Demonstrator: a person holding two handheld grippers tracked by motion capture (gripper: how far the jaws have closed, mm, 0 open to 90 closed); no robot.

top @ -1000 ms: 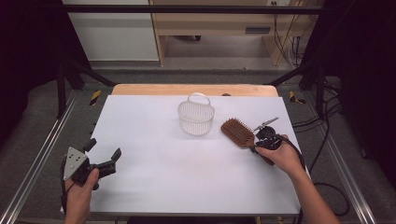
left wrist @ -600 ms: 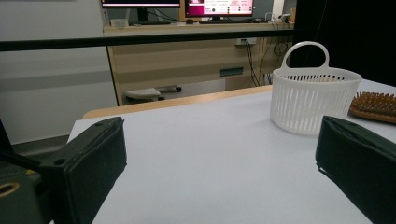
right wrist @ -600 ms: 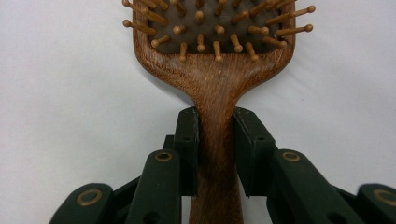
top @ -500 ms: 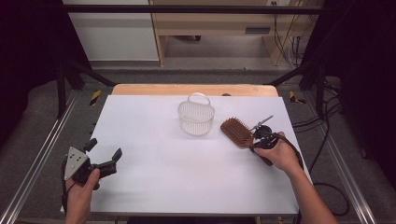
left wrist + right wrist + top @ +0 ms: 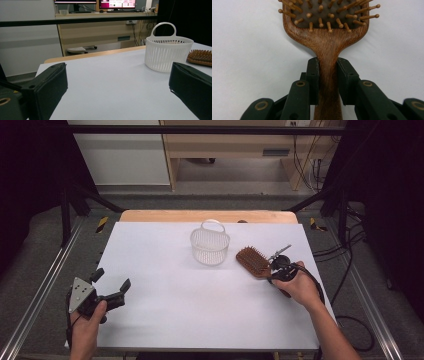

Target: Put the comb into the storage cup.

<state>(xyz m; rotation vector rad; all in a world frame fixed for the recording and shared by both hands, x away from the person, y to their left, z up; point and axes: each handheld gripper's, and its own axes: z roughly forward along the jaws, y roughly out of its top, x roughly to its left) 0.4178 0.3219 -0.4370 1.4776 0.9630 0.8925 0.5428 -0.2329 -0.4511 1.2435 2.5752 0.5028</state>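
The right tool (image 5: pixel 328 75) is clenched on the wooden hairbrush (image 5: pixel 325 32): in the right gripper view its two black jaws press the narrow handle from both sides, just below where the handle widens into the head. The brush lies with its bristle pegs facing up, over the white bench top. In the high view the right tool (image 5: pixel 278 268) sits at the right side of the bench (image 5: pixel 165 320), held by the person's right hand (image 5: pixel 300 287), and the hairbrush (image 5: pixel 252 261) reaches from it toward the upper left, its head just beside the white basket (image 5: pixel 210 245) but apart from it.

The left tool (image 5: pixel 111 285) is released, its jaws spread wide with nothing between them. It hovers or rests at the near left corner of the bench, gripped by the left hand (image 5: pixel 87 327), with the grey three-cornered plate on top of it. In the left gripper view the two jaws stand far apart at the bottom edges, and between them lies bare white bench (image 5: pixel 107 87). Farther off in that view the white basket (image 5: pixel 168 53) stands upright, slatted, with a loop handle at its back rim, and the hairbrush (image 5: pixel 201 56) head shows just to its right.

Beyond the bench are a wooden desk and lit monitors.
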